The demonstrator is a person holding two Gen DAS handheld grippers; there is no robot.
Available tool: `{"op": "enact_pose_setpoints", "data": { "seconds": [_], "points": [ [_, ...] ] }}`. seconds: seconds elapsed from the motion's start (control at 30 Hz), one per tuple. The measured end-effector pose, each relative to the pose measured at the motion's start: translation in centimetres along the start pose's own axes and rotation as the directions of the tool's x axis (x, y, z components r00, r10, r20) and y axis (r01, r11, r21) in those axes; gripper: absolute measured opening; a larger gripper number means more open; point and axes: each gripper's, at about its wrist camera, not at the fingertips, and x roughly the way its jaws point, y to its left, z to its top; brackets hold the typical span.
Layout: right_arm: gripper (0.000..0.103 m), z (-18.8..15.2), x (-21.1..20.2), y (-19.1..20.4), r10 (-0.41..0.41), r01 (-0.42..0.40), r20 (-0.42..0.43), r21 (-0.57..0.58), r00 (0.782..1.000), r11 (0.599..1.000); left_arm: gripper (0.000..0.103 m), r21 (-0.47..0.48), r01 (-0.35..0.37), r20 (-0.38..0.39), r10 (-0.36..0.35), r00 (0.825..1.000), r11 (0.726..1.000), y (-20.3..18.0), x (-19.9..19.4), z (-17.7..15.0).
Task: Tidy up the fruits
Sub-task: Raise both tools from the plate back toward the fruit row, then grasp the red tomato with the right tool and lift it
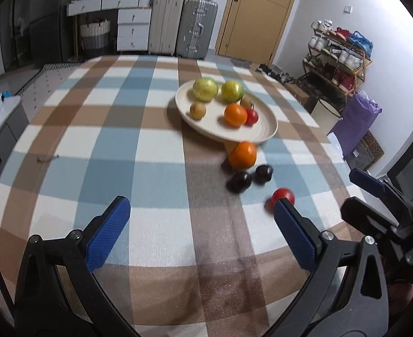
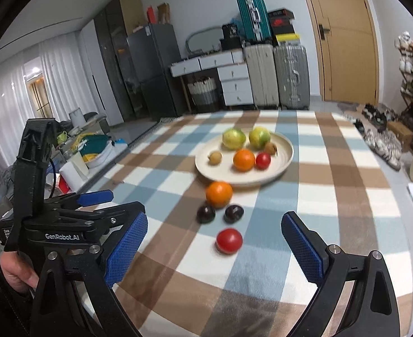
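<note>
A cream plate [image 1: 262, 134] [image 2: 283, 165] on the checked tablecloth holds two green-yellow fruits [image 1: 205, 89], two brown fruits, an orange [image 1: 235, 115] and a small red fruit. In front of it on the cloth lie an orange [image 1: 242, 155] [image 2: 219, 193], two dark plums [image 1: 238, 181] [image 2: 234, 213] and a red tomato [image 1: 283, 195] [image 2: 229, 241]. My left gripper [image 1: 202, 216] is open and empty, short of the loose fruits. My right gripper [image 2: 215, 234] is open and empty, just short of the tomato.
The checked tablecloth [image 1: 122, 140] covers a large table. Suitcases [image 1: 195, 28], white drawers and a wooden door stand beyond the far edge. A shoe rack [image 1: 338, 56] and a purple bag are off the right side.
</note>
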Motion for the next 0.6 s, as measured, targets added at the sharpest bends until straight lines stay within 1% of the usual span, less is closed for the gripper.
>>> {"op": "enact_pose_setpoints", "data": {
  "seconds": [0.1, 0.23, 0.37, 0.43, 0.5, 0.53, 0.6],
  "points": [
    [0.098, -0.7, 1.4, -0.3, -0.026, 0.027, -0.042, 0.005, 0.999, 1.000, 0.102, -0.003, -0.002, -0.025, 0.002, 1.000, 1.000, 0.4, 1.2, -0.4],
    [0.098, -1.3, 3.3, -0.7, -0.022, 0.024, -0.098, 0.017, 0.995, 1.000, 0.102, -0.017, 0.004, -0.050, -0.005, 0.999, 1.000, 0.9, 2.3, -0.8],
    [0.098, -1.6, 4.6, -0.9, -0.019, 0.022, -0.129, 0.017, 0.991, 1.000, 0.102, -0.031, 0.007, -0.068, -0.009, 0.998, 0.999, 1.4, 3.3, -0.8],
    [0.098, -1.7, 5.3, -1.1, -0.031, 0.034, -0.144, 0.017, 0.989, 0.999, 0.102, -0.035, 0.005, -0.074, -0.008, 0.997, 0.999, 1.5, 3.8, -0.7],
    [0.092, -1.7, 5.9, -1.2, -0.045, 0.049, -0.163, 0.018, 0.986, 0.999, 0.102, -0.039, 0.008, -0.080, -0.011, 0.997, 0.999, 1.7, 4.0, -0.6],
    [0.087, -1.7, 6.2, -1.3, -0.041, 0.045, -0.171, 0.019, 0.984, 0.999, 0.102, -0.042, 0.006, -0.081, -0.010, 0.997, 0.999, 1.8, 4.2, -0.5],
    [0.086, -1.8, 6.8, -1.5, -0.055, 0.059, -0.189, 0.018, 0.980, 0.998, 0.102, -0.051, 0.003, -0.082, -0.007, 0.997, 0.999, 2.0, 4.4, -0.4]
  ]
}}
